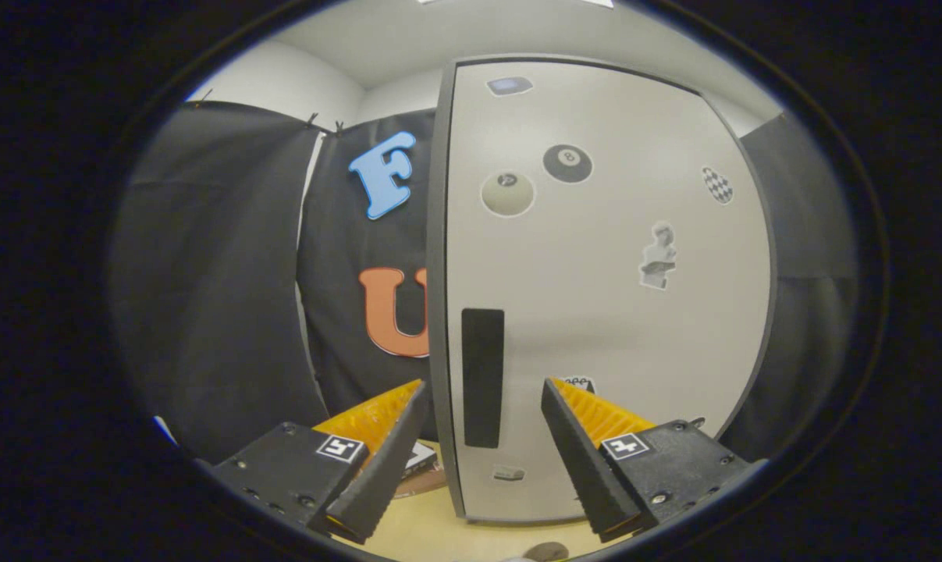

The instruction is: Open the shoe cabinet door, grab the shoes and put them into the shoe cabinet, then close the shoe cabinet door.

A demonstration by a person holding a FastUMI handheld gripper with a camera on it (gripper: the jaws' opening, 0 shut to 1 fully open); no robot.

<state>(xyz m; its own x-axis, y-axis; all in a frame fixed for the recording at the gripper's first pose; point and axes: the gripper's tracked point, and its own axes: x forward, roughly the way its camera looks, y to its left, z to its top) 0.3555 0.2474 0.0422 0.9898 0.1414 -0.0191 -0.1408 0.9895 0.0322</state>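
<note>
The shoe cabinet's pale door [595,312] stands shut just ahead of me, carrying several stickers. A dark vertical handle [482,377] sits near its left edge. My gripper [484,393] is open, and the handle lines up in the gap between the fingers, a little beyond their tips. Nothing is held. A small part of a dark object [547,552] peeks up at the very bottom, below the fingers; I cannot tell what it is.
Black cloth walls hang to the left of the cabinet and to its right. A light wooden surface [439,531] lies under the cabinet's base. A small flat item [422,460] rests on it, left of the door, behind the left finger.
</note>
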